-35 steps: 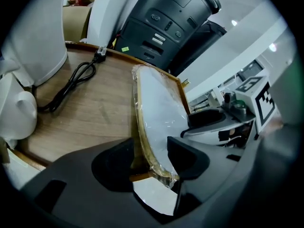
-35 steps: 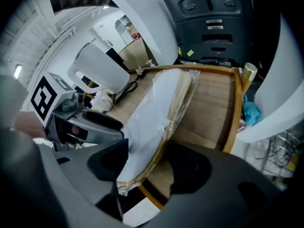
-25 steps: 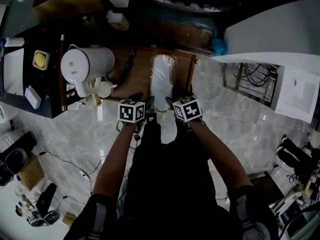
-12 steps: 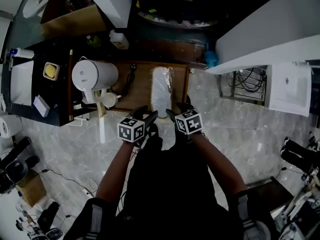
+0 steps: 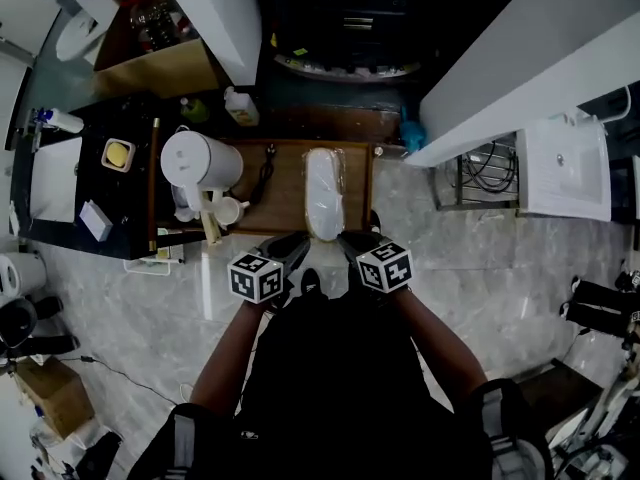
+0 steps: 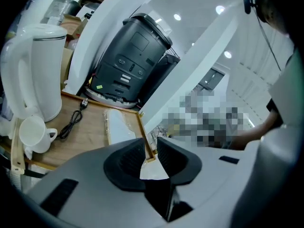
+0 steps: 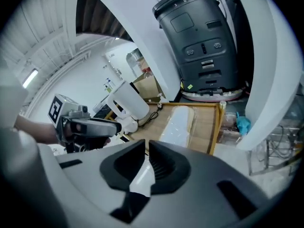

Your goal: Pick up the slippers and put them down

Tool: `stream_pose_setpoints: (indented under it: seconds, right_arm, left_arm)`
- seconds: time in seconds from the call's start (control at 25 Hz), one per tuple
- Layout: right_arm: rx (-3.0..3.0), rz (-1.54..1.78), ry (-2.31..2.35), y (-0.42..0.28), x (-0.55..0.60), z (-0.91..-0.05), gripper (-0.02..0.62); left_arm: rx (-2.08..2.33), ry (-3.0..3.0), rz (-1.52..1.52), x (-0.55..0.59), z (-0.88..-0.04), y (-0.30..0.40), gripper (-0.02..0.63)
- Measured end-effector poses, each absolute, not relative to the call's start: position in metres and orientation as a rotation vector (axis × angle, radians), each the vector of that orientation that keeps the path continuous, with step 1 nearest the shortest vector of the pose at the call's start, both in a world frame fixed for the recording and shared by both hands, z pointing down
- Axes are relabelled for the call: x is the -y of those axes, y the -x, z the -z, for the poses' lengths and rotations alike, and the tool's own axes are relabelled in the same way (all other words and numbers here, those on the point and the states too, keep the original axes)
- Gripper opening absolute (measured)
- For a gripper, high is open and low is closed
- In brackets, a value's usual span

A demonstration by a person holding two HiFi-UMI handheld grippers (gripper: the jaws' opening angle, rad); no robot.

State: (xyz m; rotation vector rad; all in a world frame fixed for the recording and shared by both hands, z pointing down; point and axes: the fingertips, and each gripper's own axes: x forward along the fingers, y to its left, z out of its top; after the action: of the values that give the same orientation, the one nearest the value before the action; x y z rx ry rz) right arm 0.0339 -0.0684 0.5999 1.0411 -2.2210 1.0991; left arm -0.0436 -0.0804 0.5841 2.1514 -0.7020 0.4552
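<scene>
Left arm [image 5: 232,353]: bare forearm, stretched forward and inward from the shoulder.
Right arm [image 5: 440,343]: bare forearm, stretched forward and inward, mirroring the left.
Left gripper [image 6: 150,145]: angled forward and down; marker cube [image 5: 255,276] on top; jaws had just been closing, a narrow gap left, nothing between them.
Right gripper [image 7: 147,148]: angled forward and down, just beside the left; jaws had just been closing, drawn to a hairline slit, nothing between them.
</scene>
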Motion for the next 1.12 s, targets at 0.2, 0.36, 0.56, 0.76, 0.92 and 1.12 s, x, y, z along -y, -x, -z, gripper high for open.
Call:
stream_pose_setpoints:
  seconds: [0.2, 0.36, 0.56, 0.76, 0.92, 1.12]
  right_arm:
    - [2.249, -1.067, -1.114, -0.031, 0.049, -0.578, 0.009]
    - [2.325, -1.007, -1.111, -0.019, 0.035, -0.559, 0.008]
    - [2.399, -0.93, -1.103, -0.008, 0.023, -0.544, 0.008]
    - [2.428, -0.861, -1.122, 0.0, 0.02, -0.533, 0.006]
    - [2.426, -0.814, -1.121, 0.006, 0.013, -0.53, 0.006]
    - [2.418, -0.756, -1.112, 0.012, 0.005, -0.529, 0.006]
  left_arm:
    - [0.702, -2.173, -0.368, 0.067, -0.56, 0.051, 0.04]
    - [0.703, -2.196, -0.362, 0.055, -0.547, 0.057, 0.015]
    - [0.685, -2.241, -0.346, 0.044, -0.533, 0.063, 0.011]
    - [0.668, -2.285, -0.349, 0.037, -0.523, 0.068, 0.011]
    - [0.651, -2.3, -0.343, 0.031, -0.521, 0.07, 0.011]
    - [0.634, -2.319, -0.334, 0.027, -0.52, 0.068, 0.011]
